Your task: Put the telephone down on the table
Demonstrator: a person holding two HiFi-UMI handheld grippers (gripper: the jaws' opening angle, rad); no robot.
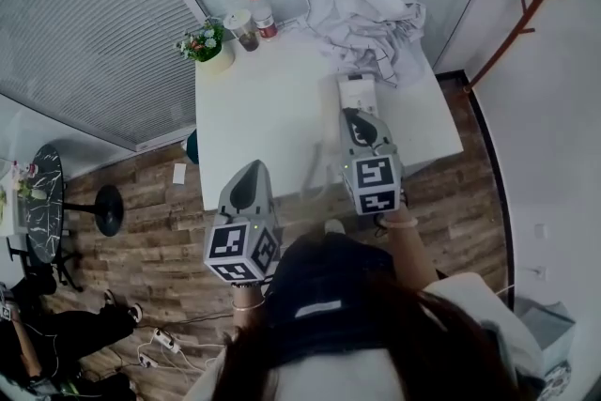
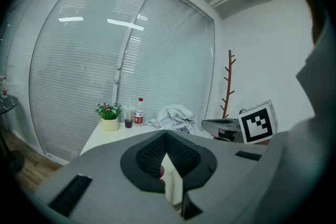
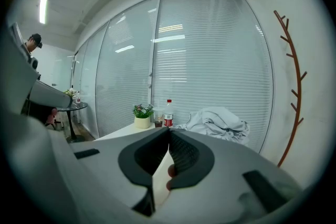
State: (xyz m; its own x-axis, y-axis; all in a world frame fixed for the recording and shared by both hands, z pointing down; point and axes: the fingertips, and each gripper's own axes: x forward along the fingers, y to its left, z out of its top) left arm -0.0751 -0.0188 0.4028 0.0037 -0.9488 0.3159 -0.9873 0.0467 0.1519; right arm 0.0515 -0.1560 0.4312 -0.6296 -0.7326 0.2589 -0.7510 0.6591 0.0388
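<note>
Toward three o'clock on the table point(image 1: 258, 113) the telephone point(image 1: 357, 93) lies flat, apparently already set down. The right gripper point(image 1: 356, 115) sits just at its six o'clock, fingers pressed together and empty, likely done releasing. The left gripper point(image 1: 251, 168) hangs off the table's edge, fingers also together, unneeded.

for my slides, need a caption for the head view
Left gripper and right gripper, tongs shut, over the white rectangular table bearing a white plastic telephone

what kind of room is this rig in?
Probably an office or meeting room: full-height glass walls with blinds, a white table, and a branch-style coat stand by the wall, over a wood-plank floor.
</note>
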